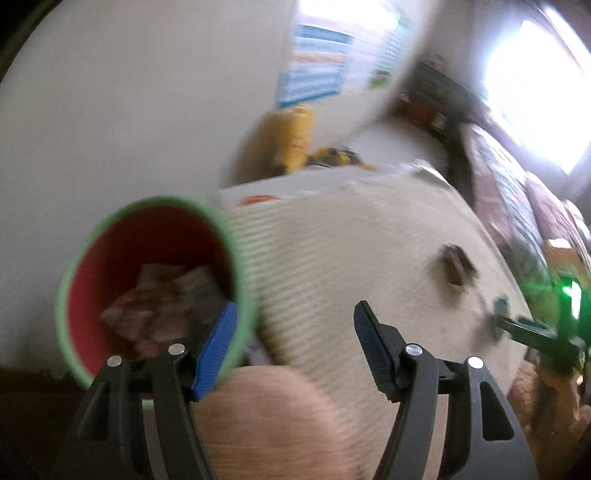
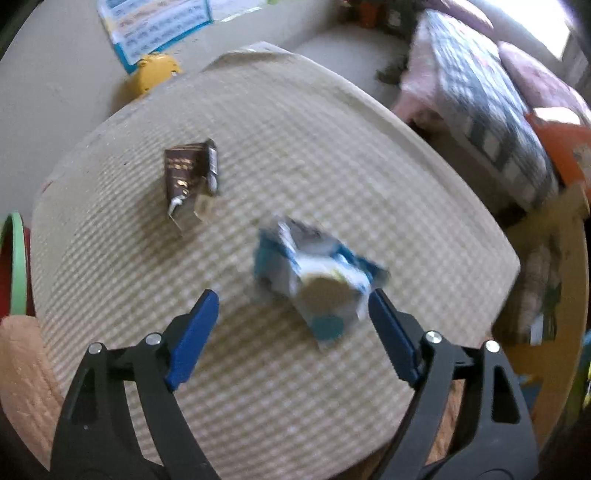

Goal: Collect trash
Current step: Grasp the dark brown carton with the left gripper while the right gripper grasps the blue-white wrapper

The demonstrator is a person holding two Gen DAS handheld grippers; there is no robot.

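Note:
A bin (image 1: pixel 110 258) with a green rim and red inside stands left of a cream checked mat (image 2: pixel 295 155); crumpled wrappers (image 1: pixel 162 306) lie in it. My left gripper (image 1: pixel 295 317) is open and empty, its left finger beside the bin's rim. On the mat lie a dark brown wrapper (image 2: pixel 188 173) and a crumpled blue and white wrapper (image 2: pixel 314 277). My right gripper (image 2: pixel 291 306) is open just above the blue and white wrapper, which lies between and slightly beyond the fingertips. The brown wrapper (image 1: pixel 456 267) and right gripper (image 1: pixel 517 325) also show in the left wrist view.
A yellow container (image 2: pixel 153 74) and a blue and white poster (image 2: pixel 155 26) stand against the wall beyond the mat. A bed with patterned bedding (image 2: pixel 480 92) lies to the right. An orange object (image 2: pixel 565 147) sits at far right. A peach cushion (image 2: pixel 22 369) lies near left.

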